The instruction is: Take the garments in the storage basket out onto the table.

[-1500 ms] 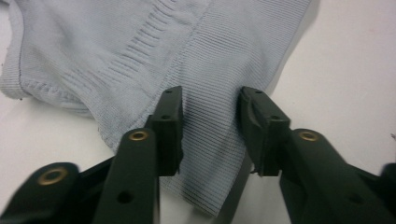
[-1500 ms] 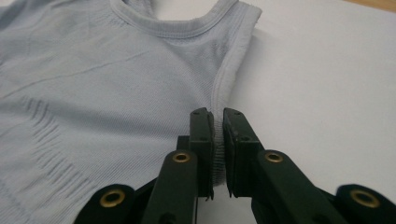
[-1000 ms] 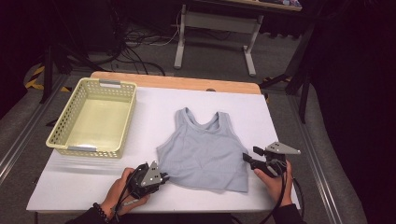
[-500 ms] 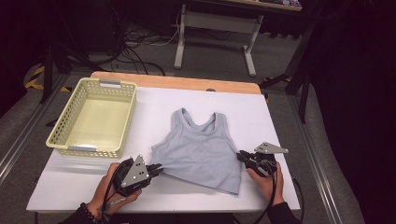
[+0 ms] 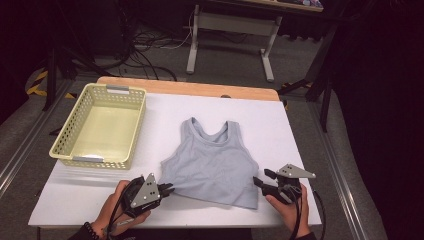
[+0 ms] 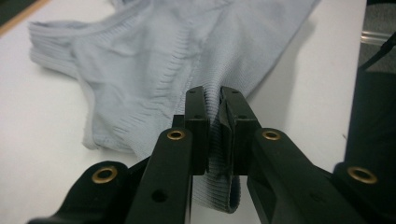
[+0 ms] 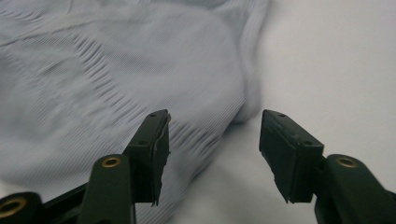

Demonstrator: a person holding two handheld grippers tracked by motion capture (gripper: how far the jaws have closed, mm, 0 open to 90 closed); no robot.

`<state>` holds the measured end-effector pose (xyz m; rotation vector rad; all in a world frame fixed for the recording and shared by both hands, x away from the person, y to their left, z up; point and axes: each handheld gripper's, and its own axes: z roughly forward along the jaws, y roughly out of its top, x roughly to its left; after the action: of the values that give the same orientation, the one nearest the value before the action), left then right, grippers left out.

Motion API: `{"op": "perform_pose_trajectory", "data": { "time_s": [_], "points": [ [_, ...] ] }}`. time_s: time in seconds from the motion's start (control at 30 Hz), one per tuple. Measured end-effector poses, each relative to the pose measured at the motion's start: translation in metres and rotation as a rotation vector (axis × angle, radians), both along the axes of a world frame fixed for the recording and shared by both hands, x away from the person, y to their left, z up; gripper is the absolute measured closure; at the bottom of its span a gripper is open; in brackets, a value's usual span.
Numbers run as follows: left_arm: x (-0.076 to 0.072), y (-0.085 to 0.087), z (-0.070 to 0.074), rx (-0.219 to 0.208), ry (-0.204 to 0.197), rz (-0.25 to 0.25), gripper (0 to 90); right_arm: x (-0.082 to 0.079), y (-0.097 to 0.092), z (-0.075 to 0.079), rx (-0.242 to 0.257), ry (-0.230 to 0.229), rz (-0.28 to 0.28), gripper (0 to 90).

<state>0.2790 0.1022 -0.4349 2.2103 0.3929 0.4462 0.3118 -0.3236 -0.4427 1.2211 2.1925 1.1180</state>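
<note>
Evidently the work in hand is getting hold of the grey tank top (image 5: 212, 162), which lies flat on the white table (image 5: 75, 195), straps pointing away from the person, its hem nearest the two tools. The left gripper (image 5: 167, 189) is clenched on the garment's lower corner: in the left gripper view a ribbed fold of the hem (image 6: 214, 140) is squeezed between the two black jaws and hangs out beneath them, so that corner can be lifted or pulled without slipping. The right gripper (image 5: 258, 182) has just been opening; its jaws stand apart with nothing pressed between them, the cloth's opposite lower corner (image 7: 243, 105) lying just ahead of the gap and partly under the left-hand jaw, a likely line-up for a matching pinch. Well beyond both jaws, the yellow basket (image 5: 120, 90) waits empty, probably as the garment's destination.
</note>
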Motion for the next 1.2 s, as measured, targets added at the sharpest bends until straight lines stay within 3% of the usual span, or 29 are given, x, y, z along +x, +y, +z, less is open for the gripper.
{"op": "perform_pose_trajectory", "data": {
  "time_s": [0.13, 0.2, 0.23, 0.27, 0.3, 0.4, 0.47, 0.57, 0.7, 0.87, 0.97, 1.03, 1.1, 1.17, 1.2],
  "points": [
    [-0.001, -0.003, -0.012, 0.033, 0.028, -0.014, 82.5, -0.003, 0.006, -0.009, -0.013, 0.088, 0.021, 45.6],
    [0.0, -0.005, -0.017, 0.054, 0.036, -0.022, 82.5, -0.004, 0.008, -0.01, -0.013, 0.1, 0.025, 46.9],
    [0.0, -0.005, -0.019, 0.059, 0.044, -0.023, 82.5, -0.004, 0.012, -0.012, -0.019, 0.109, 0.042, 54.0],
    [0.002, -0.006, -0.021, 0.058, 0.053, -0.024, 82.5, -0.004, 0.014, -0.013, -0.031, 0.11, 0.046, 56.5],
    [0.003, -0.007, -0.023, 0.061, 0.058, -0.024, 82.4, -0.005, 0.017, -0.014, -0.039, 0.096, 0.061, 66.1],
    [0.007, -0.01, -0.028, 0.063, 0.069, -0.015, 82.4, -0.005, 0.017, -0.013, -0.034, 0.093, 0.072, 72.7],
    [0.011, -0.015, -0.029, 0.071, 0.054, -0.016, 82.4, -0.006, 0.017, -0.013, -0.038, 0.08, 0.079, 81.7],
    [0.021, -0.02, -0.027, 0.082, 0.022, -0.006, 82.5, -0.007, 0.014, -0.009, -0.044, 0.062, 0.065, 84.1],
    [0.032, -0.025, -0.025, 0.068, 0.03, 0.002, 82.6, -0.009, 0.007, -0.001, -0.039, 0.009, 0.017, 85.1],
    [0.031, -0.028, -0.017, 0.049, 0.009, -0.03, 82.0, -0.008, -0.004, 0.003, -0.029, -0.015, -0.025, 85.4],
    [0.023, -0.022, -0.009, 0.003, 0.01, -0.048, 80.3, -0.008, -0.006, 0.004, -0.021, -0.017, -0.03, 85.4],
    [0.017, -0.014, 0.0, -0.047, 0.007, -0.048, 72.4, -0.011, -0.008, 0.007, -0.014, -0.021, -0.029, 83.6],
    [0.015, -0.01, 0.004, -0.063, 0.002, -0.045, 71.0, -0.011, -0.008, 0.008, -0.012, -0.03, -0.028, 82.1],
    [0.016, -0.006, 0.009, -0.096, -0.002, -0.001, 64.8, -0.012, -0.009, 0.011, -0.018, -0.058, -0.043, 67.7],
    [0.023, -0.007, 0.007, -0.087, -0.003, 0.066, 58.1, -0.011, -0.012, 0.012, 0.006, -0.079, -0.052, 60.5]
  ]
}}
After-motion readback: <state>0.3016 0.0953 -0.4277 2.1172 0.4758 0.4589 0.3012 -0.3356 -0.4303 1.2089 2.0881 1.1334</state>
